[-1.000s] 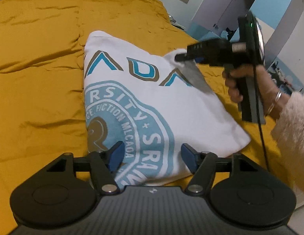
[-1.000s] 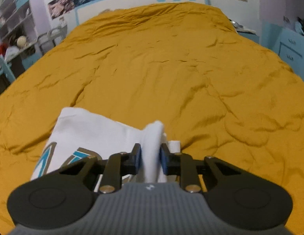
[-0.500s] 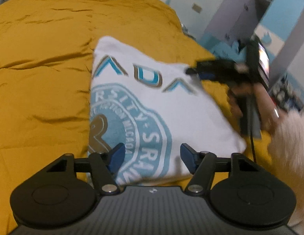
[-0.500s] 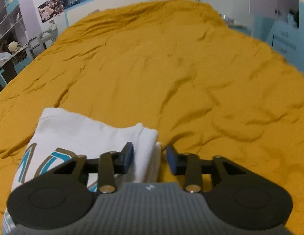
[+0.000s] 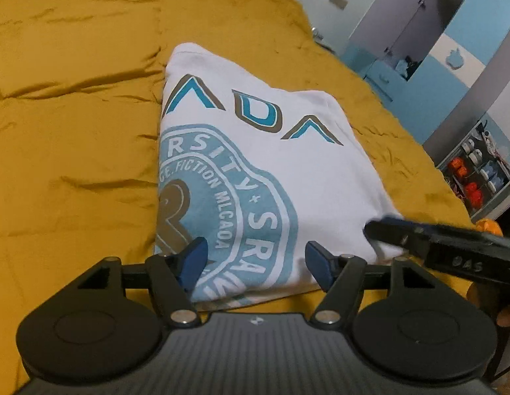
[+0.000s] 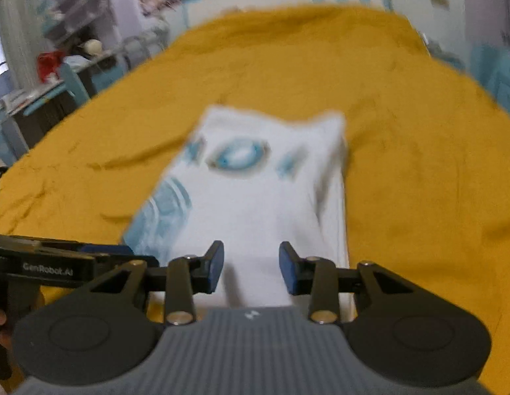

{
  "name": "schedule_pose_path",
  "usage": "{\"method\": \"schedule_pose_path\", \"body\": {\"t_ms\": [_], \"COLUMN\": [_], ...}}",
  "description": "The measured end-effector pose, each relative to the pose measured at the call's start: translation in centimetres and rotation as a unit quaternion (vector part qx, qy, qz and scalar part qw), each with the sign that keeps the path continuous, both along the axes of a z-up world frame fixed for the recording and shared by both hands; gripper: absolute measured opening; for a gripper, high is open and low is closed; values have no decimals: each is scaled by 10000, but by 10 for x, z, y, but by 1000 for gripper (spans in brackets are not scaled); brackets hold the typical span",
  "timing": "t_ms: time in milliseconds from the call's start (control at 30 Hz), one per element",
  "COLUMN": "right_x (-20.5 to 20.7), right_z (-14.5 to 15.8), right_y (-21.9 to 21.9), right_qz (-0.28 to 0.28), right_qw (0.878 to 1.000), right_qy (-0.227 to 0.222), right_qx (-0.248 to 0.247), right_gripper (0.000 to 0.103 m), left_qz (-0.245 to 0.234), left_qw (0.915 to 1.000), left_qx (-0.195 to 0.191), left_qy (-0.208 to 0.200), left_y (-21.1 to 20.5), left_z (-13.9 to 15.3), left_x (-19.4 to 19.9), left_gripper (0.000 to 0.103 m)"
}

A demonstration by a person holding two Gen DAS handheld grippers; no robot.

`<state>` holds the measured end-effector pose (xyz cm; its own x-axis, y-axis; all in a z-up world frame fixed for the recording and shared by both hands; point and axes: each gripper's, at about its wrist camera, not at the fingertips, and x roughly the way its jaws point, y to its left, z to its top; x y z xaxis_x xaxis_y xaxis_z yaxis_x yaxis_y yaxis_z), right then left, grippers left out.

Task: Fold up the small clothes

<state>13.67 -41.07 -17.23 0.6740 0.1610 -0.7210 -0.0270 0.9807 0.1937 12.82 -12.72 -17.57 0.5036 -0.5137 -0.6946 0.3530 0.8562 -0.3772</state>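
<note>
While both hand-held grippers (image 5: 255,261) (image 6: 251,271) gape—empty—shirt (image 5: 255,164) lies.

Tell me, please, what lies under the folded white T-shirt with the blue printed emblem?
The folded white T-shirt lies on the mustard-yellow bedspread, which shows all round it. The shirt's own lower folded layers show only as an edge along its right side; whatever else is beneath is covered.

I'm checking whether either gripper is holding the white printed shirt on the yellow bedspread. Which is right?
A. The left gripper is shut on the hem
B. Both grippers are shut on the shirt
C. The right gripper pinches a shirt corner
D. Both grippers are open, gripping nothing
D: the left gripper and right gripper both show spread pads with nothing pinched, above the folded shirt.
</note>
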Motion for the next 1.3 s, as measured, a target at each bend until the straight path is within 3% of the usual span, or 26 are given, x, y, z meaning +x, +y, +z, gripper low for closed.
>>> {"method": "schedule_pose_path", "body": {"t_ms": [133, 200, 300, 400, 467, 600, 733, 867, 1033, 1167, 1300], "right_x": [-6, -9, -5, 7, 24, 74, 120, 152, 181, 204, 231], "right_z": [-16, -16, -4, 22, 35, 40, 16, -15, -50, -72, -85], "right_y": [-14, -16, -17, -37, -57, -96, -123, -133, -137, -136, -130], "right_qz": [-301, -390, -285, -110, -172, -354, -608, -725, -803, -726, -588], "right_qw": [9994, 9989, 9992, 9979, 9939, 9847, 9726, 9646, 9528, 9453, 9400], "right_qy": [36, 67, 104, -320, -466, -493, -42, 329, 671, 673, 627], "right_qx": [141, 236, 266, 556, 981, 1635, 2244, 2515, 2851, 3108, 3303], "right_gripper": [31, 31, 35, 58, 64, 72, 74, 74, 74, 75, 81], "left_qz": [-299, -335, -422, -188, 132, 606, 560, 443, 185, 21, -67], "left_qw": [9983, 9984, 9991, 9982, 9970, 9885, 9817, 9740, 9687, 9643, 9593], "left_qx": [401, 376, -18, -564, -766, -1188, -1289, -1443, -1569, -1651, -1726], "left_qy": [-291, -273, -4, -81, -47, 720, 1287, 1688, 1917, 2069, 2233], "left_y": [-9, -8, 4, 32, 52, 83, 86, 79, 65, 49, 41], "left_z": [-2, -1, 15, 38, 45, 24, -2, -23, -33, -43, -48], "left_x": [-8, -8, 1, 11, 20, 45, 57, 64, 75, 88, 98], "left_gripper": [80, 80, 78, 78, 82, 82, 79, 79, 81, 91, 93]}}
